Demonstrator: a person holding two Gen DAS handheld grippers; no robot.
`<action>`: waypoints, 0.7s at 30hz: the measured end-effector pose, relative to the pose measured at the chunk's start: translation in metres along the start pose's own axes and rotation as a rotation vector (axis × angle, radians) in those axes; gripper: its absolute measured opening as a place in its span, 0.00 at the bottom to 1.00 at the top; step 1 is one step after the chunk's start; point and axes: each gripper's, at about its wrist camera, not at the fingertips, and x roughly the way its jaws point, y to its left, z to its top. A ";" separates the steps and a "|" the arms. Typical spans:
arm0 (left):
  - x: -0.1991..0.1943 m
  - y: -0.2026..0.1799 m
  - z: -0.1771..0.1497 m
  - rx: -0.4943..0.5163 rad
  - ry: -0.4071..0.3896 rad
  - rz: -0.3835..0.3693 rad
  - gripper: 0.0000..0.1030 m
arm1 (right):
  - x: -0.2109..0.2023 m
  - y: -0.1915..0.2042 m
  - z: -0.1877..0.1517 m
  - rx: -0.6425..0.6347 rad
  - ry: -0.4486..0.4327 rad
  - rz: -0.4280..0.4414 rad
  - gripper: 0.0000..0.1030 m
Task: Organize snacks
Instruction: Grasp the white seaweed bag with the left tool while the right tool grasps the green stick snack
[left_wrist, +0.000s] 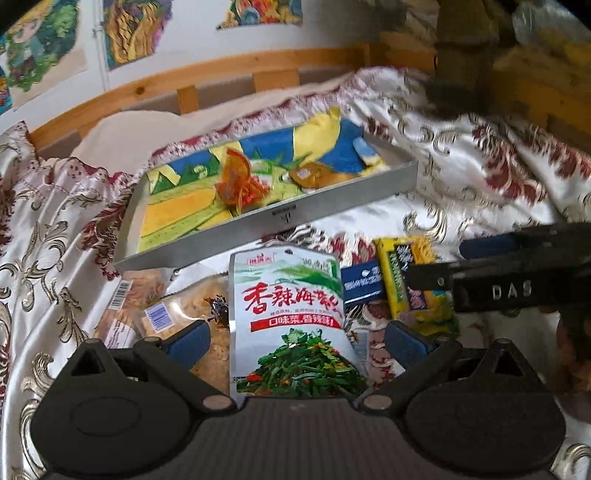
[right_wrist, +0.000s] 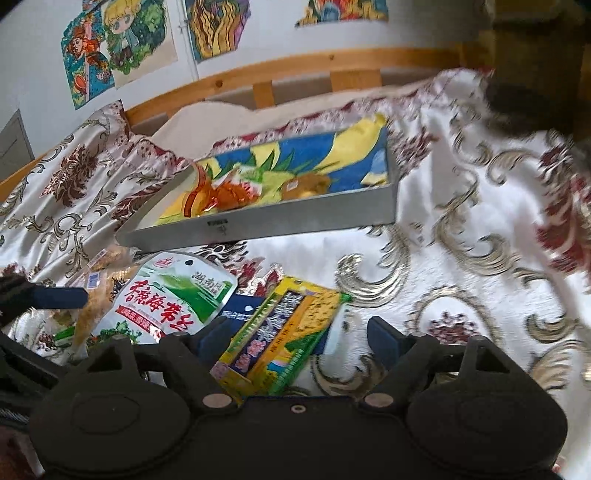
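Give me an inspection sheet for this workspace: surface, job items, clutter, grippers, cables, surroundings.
Surface: patterned bedspread, rumpled.
Job's things: grey tray holds an orange-wrapped snack and a brown one. Outside it lie the seaweed pouch, yellow snack box, dark blue packet and clear bag of pale snacks.
Clutter: nothing seen.
Grippers: left gripper open astride the pouch; right gripper open astride the box.
Cables: nothing seen.
Surroundings: wooden bed rail, cartoon posters on the wall.

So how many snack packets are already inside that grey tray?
2: a crinkly orange wrapper left of middle and a brown round packet to its right in the grey tray. Others may be hidden.
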 end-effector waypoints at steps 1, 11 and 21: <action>0.002 0.000 0.000 0.004 0.008 0.006 0.99 | 0.003 0.000 0.002 0.009 0.009 0.007 0.80; 0.014 -0.006 0.001 0.048 0.050 0.033 0.98 | 0.020 0.004 0.011 0.034 0.068 0.048 0.80; 0.017 -0.014 0.003 0.074 0.074 0.042 0.95 | 0.021 0.004 0.013 -0.036 0.112 -0.011 0.49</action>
